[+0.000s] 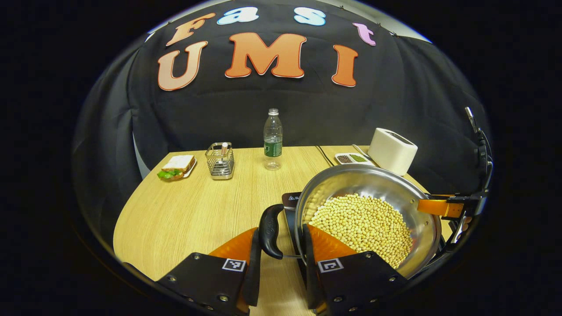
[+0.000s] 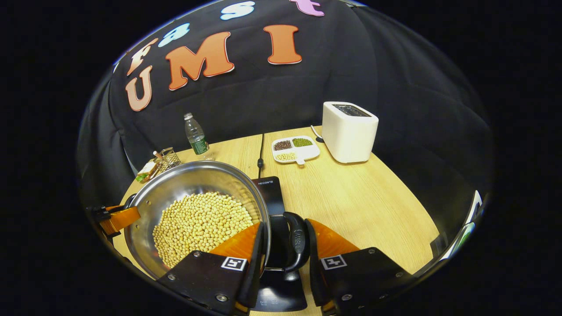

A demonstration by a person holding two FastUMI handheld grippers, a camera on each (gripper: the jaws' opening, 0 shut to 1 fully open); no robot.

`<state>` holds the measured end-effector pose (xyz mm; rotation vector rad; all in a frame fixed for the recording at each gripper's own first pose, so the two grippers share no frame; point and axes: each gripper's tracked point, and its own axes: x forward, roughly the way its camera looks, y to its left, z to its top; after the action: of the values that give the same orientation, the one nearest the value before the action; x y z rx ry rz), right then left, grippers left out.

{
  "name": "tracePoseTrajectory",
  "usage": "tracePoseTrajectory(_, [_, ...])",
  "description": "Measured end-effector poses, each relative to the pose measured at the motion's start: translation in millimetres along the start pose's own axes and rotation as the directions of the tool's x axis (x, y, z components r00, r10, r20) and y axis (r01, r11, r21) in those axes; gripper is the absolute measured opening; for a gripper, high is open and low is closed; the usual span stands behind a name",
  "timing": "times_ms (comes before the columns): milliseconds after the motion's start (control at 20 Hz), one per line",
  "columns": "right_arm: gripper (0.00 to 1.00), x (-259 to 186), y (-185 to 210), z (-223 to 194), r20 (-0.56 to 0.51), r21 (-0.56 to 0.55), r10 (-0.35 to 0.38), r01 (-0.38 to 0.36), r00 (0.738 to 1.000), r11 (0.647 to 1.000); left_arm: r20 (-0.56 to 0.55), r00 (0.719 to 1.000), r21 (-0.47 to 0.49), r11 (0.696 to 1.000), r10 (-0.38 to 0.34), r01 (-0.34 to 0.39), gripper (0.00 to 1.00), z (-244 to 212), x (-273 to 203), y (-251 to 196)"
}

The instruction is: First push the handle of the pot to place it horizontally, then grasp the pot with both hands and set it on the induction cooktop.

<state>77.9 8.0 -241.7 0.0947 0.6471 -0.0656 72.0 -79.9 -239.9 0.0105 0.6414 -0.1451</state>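
Gripping pot (image 1: 373, 215) handles, 2 claws

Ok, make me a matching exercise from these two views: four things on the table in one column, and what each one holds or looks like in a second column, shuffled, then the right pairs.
Things:
1. round stainless steel pot
2. clear plastic water bottle
3. white box-shaped toaster
4. white divided sample tray

Descriptions:
A. green label around its middle
B. slot opening on top
C. heaped with pale yellow soybeans
D. separate dark, green and pale portions

Pairs: 1-C, 2-A, 3-B, 4-D
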Motion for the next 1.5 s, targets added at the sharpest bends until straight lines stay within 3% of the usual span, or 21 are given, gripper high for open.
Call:
tracePoseTrajectory(500, [0.5,8,-17,-10,0.002,-0.024,0.003,-0.003,1.0,1.0,-0.046,0.999,-0.018,1.0,-0.024,0.023,0.43,-13,16,-9])
tracePoseTrajectory(650, [0.58,3,-18,-8,0.006,0.002,0.033,-0.033,0.999,0.999,-0.007,1.0,-0.015,1.0,-0.019,0.019,0.54,-2,11,-8])
tracePoseTrajectory(750, [0.61,-7,-25,7,0.045,-0.005,0.022,-0.021,0.999,1.0,0.076,0.996,0.018,0.999,0.043,-0.044,0.61,25,-2,9])
tracePoseTrajectory(800, [0.67,-22,-27,17,0.08,-0.014,0.018,-0.017,0.997,1.0,0.11,0.991,0.027,0.997,0.072,-0.076,0.65,37,-13,17])
tracePoseTrajectory(850, [0.8,-33,-28,32,0.121,-0.025,0.014,-0.011,0.993,1.0,0.146,0.985,0.022,0.995,0.092,-0.096,0.64,51,-25,22])
tracePoseTrajectory(900, [0.87,-41,-29,47,0.162,-0.037,0.006,0.0,0.987,0.999,0.188,0.977,0.012,0.994,0.106,-0.11,0.65,64,-39,24])
tracePoseTrajectory(950, [0.95,-51,-32,59,0.2,-0.045,-0.002,0.011,0.98,0.999,0.231,0.965,-0.003,0.992,0.126,-0.129,0.78,79,-53,28])
tracePoseTrajectory(1050, [0.95,-82,-32,84,0.277,-0.056,0.0,0.016,0.961,0.998,0.311,0.938,-0.017,0.988,0.152,-0.155,0.9,107,-85,40])
tracePoseTrajectory(1250, [0.94,-157,-32,133,0.423,-0.067,0.019,0.011,0.906,0.998,0.474,0.863,-0.014,0.981,0.177,-0.193,0.9,174,-164,49])
tracePoseTrajectory(1500, [0.94,-237,-37,176,0.564,-0.068,0.025,0.016,0.826,0.998,0.607,0.77,-0.025,0.973,0.198,-0.23,0.91,224,-253,67])
